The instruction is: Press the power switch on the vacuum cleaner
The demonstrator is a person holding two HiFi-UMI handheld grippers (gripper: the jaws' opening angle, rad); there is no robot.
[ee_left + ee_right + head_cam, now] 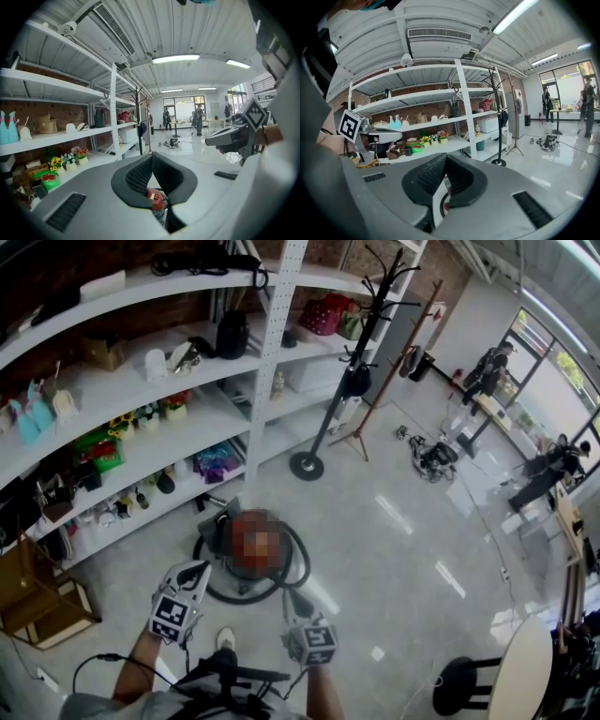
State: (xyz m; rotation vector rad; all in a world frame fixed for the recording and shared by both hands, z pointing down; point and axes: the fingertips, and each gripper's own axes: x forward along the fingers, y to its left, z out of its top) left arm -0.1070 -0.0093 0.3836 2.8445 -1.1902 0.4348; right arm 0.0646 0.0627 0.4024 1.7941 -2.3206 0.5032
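The vacuum cleaner [251, 570] stands on the glossy floor in front of the shelves in the head view; it has a reddish body under a mosaic patch and a black hose [302, 559] looped round it. My left gripper [192, 570] hovers over its near left side and my right gripper [293, 602] over its near right side, neither touching it. Both are shut with nothing held. In the left gripper view the jaws [152, 157] meet at the tip, with a red part of the vacuum cleaner [155, 198] below. The right gripper [445, 157] looks the same. I cannot make out the power switch.
White shelves [141, 451] full of small items run along the left. A black coat rack [307, 464] stands beyond the vacuum. A wooden crate [37, 601] sits at the left; a black stool [462, 681] and a round white table [525, 669] at the lower right. People work far off.
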